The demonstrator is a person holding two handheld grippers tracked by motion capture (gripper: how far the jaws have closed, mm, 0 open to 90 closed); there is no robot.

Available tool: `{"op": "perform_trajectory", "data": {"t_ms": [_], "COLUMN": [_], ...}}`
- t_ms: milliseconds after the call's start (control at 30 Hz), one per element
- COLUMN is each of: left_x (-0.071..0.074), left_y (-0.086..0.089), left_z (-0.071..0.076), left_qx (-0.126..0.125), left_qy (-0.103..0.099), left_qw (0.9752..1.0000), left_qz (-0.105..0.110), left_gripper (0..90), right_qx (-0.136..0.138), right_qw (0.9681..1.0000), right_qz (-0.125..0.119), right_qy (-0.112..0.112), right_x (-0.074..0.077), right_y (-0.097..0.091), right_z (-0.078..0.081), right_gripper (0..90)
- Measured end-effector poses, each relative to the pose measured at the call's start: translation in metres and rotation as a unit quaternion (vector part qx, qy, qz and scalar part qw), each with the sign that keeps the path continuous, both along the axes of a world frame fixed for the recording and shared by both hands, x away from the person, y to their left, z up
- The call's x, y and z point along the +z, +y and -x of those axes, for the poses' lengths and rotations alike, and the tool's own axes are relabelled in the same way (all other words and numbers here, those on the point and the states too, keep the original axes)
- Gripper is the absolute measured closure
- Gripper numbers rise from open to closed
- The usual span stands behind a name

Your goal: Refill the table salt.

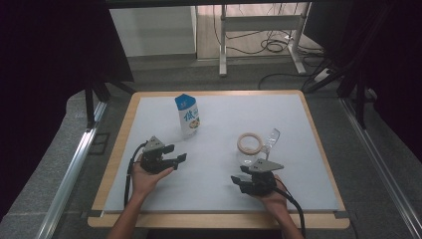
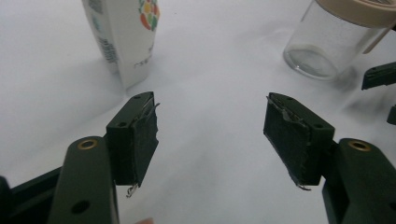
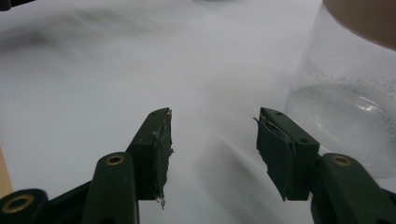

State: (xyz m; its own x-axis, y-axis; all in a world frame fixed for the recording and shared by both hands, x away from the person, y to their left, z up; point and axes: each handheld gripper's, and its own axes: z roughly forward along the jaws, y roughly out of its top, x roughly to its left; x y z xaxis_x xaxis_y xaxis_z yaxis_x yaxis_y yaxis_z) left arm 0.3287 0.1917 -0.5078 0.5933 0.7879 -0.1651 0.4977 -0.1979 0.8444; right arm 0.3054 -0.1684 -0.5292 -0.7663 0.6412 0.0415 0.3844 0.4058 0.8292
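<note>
1. My left fingers (image 1: 180, 159) sit at the near-left of the table (image 1: 318, 164), pointing right and slightly away from me. In the left gripper view the two pads (image 2: 144, 140) stand well apart with only bare white table surface between them. Nothing held.
2. My right fingers (image 1: 238, 180) sit at the near-right of the table, pointing left. In the right gripper view the pads (image 3: 161, 149) stand moderately apart, again with bare table between them. Nothing held, nothing touched.
3. The glass jar (image 1: 250, 149) stands upright just beyond my right gripper, very close, but I cannot tell from the high view whether they touch. It is clear-walled with a tan rim around its open mouth. In the right gripper view its wall fills the right side, beside the right pad and not between the pads. In the left gripper view the jar (image 2: 336, 37) is ahead and to the right.
4. A clear lid (image 1: 271, 138) leans off the jar's far-right side; its hinge detail is too small to make out.
5. The milk carton (image 1: 188, 115) stands upright farther back, mid-left of the table, beyond my left fingers and apart from them. White with a blue top and printed front. In the left gripper view the carton (image 2: 123, 42) is ahead, left of the gap.
</note>
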Motion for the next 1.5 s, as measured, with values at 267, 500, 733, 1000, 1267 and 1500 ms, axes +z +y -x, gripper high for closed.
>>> {"op": "perform_trajectory", "data": {"t_ms": [267, 500, 733, 1000, 1267, 1500], "left_x": [0.005, 0.012, 0.014, 0.015, 0.028, 0.037], "left_y": [0.006, 0.012, 0.01, 0.007, 0.007, 0.003], "left_z": [-0.014, -0.037, -0.046, -0.06, -0.079, -0.095], "left_qx": [0.015, 0.029, 0.029, 0.028, 0.034, 0.04], "left_qy": [0.001, -0.002, -0.002, 0.001, -0.008, -0.015], "left_qw": [0.9999, 0.9995, 0.9996, 0.9995, 0.999, 0.9986], "left_qz": [0.007, 0.011, 0.007, 0.01, 0.026, 0.032], "left_gripper": [38.8, 39.9, 40.2, 40.0, 40.3, 42.0], "right_qx": [-0.002, 0.001, 0.001, 0.002, 0.003, 0.004], "right_qw": [1.0, 1.0, 1.0, 1.0, 1.0, 1.0], "right_qz": [0.001, 0.003, 0.001, 0.004, 0.005, 0.005], "right_qy": [0.002, 0.001, 0.0, 0.004, 0.004, 0.003], "right_x": [-0.001, -0.001, -0.001, -0.002, -0.002, -0.002], "right_y": [0.001, 0.003, 0.003, 0.004, 0.004, 0.005], "right_z": [0.0, 0.001, 0.001, 0.0, 0.0, 0.001], "right_gripper": [45.5, 45.1, 45.1, 44.6, 44.6, 44.4]}}
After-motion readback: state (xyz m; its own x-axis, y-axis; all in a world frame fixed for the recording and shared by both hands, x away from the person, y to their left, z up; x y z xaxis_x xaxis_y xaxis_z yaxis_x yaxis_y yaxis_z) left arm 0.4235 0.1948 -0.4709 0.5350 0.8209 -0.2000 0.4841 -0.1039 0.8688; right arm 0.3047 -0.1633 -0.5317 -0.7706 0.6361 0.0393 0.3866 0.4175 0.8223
